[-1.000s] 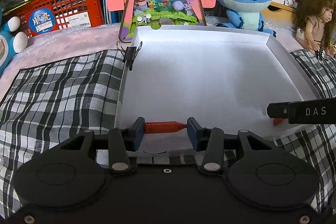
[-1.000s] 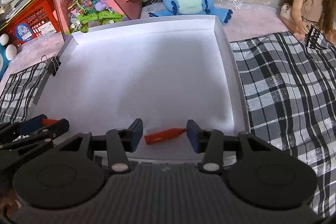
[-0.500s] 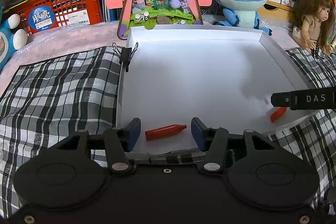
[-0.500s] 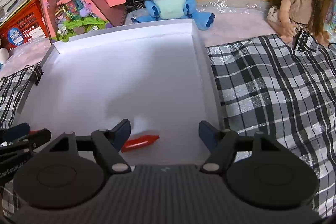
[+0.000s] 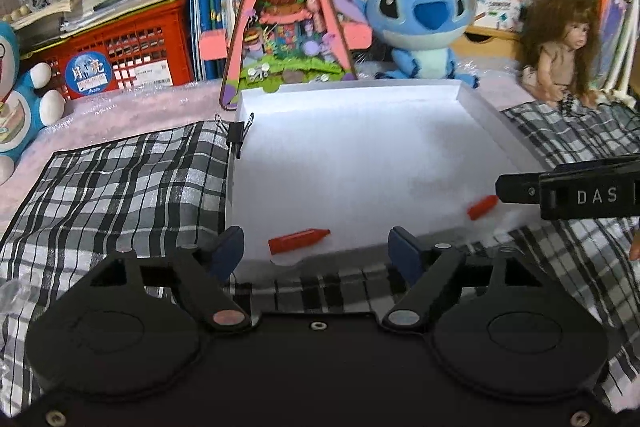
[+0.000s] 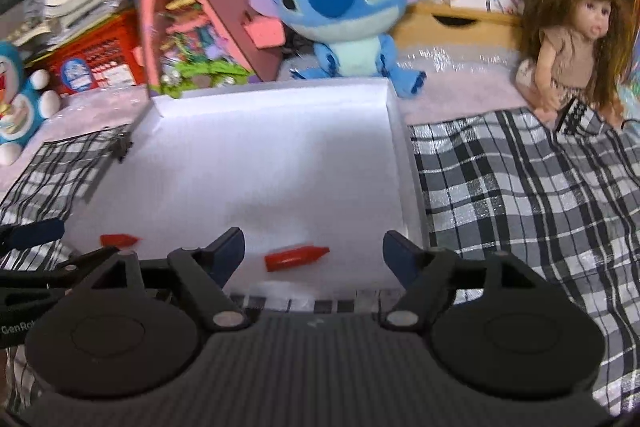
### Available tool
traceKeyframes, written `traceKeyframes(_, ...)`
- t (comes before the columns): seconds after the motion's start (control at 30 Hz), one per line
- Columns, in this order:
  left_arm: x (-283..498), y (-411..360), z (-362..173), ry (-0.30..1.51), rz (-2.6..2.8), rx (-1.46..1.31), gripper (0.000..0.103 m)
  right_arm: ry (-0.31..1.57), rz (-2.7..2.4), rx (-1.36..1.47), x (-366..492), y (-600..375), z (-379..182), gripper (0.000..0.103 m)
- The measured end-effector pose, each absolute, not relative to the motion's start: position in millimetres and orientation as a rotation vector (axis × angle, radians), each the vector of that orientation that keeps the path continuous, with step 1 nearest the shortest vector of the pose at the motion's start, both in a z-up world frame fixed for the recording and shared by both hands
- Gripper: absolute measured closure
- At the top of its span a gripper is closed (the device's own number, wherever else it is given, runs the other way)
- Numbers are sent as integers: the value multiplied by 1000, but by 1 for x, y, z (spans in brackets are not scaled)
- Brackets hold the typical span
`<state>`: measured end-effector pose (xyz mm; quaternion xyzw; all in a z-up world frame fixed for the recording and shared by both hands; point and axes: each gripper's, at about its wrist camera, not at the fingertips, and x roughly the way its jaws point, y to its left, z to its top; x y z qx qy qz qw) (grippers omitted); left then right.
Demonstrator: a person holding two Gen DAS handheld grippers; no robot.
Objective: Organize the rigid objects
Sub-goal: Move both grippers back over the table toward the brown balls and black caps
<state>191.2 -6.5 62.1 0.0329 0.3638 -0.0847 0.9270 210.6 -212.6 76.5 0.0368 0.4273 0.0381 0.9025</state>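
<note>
both grippers have let go since a second ago: each one was pinching a red crayon, and now their jaws have just been opening and the hands have pulled back and up a bit. the left gripper [image 5: 316, 245] has its jaws spread wide, and the left crayon [image 5: 298, 241] lies flat on the floor of the white tray [image 5: 360, 163], near the front edge, touching no pad. the right gripper [image 6: 314, 251] is spread wide too, and the right crayon [image 6: 296, 257] lies loose between its pads, close to the tray's front right corner. the right view is a bit blurry, so i think that crayon has stopped rolling, but i am not sure. to do this step well, lift both grippers straight away, keep the jaws wide, and do not bump the crayons or the tray's low wall.
</note>
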Motion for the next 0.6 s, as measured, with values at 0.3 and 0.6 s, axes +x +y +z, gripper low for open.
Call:
traceKeyframes(0.3, 126, -2, 72, 642, -204, 46, 21, 769, 149, 54, 153, -215, 90, 14)
traceKeyframes(0.6, 72, -1, 68, 590, -210, 19, 20, 682, 177, 23, 102, -216, 86, 11)
